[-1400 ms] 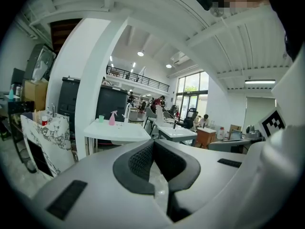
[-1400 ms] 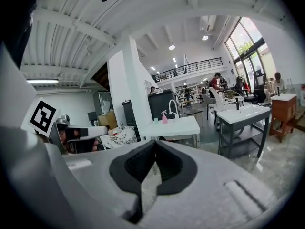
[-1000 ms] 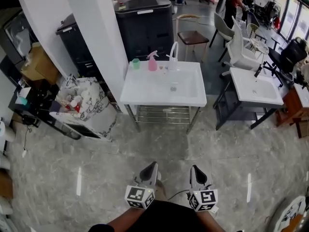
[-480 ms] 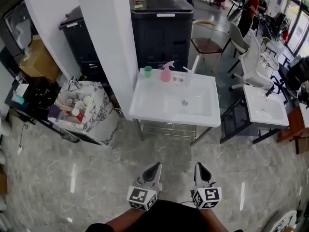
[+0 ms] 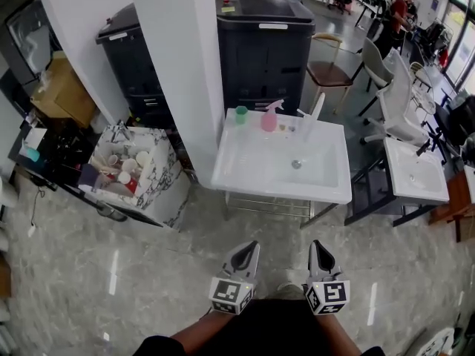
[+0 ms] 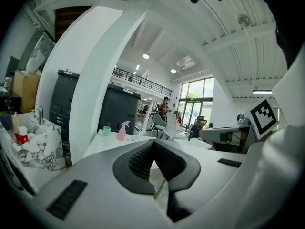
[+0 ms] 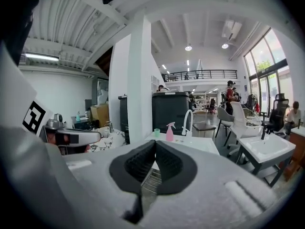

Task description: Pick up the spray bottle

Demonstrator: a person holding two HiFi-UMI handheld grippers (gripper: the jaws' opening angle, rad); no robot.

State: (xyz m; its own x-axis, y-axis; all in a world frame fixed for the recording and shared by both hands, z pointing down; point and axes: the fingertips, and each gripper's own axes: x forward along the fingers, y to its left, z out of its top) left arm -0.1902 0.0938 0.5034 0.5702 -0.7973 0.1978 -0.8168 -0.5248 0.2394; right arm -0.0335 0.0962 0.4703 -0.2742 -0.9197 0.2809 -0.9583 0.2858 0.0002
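Observation:
A pink spray bottle (image 5: pixel 269 117) stands upright at the back rim of a white sink basin (image 5: pixel 252 170), between a small green cup (image 5: pixel 240 114) and a white faucet (image 5: pixel 315 113). It also shows far ahead in the left gripper view as the pink spray bottle (image 6: pixel 122 130) and in the right gripper view as the pink spray bottle (image 7: pixel 169 132). My left gripper (image 5: pixel 249 252) and right gripper (image 5: pixel 319 251) hang side by side over the floor, well short of the sink. Both are shut with nothing between the pads.
A white pillar (image 5: pixel 174 65) stands left of the sink, with black cabinets (image 5: pixel 271 47) behind. A marble-patterned box of cups (image 5: pixel 133 170) sits at the left. A second sink (image 5: pixel 415 170), chairs (image 5: pixel 397 102) and a person (image 5: pixel 393 17) are at the right.
Both grippers and the camera have moved forward toward the sink. The sink and the pink bottle now sit nearer and lower in the head view.

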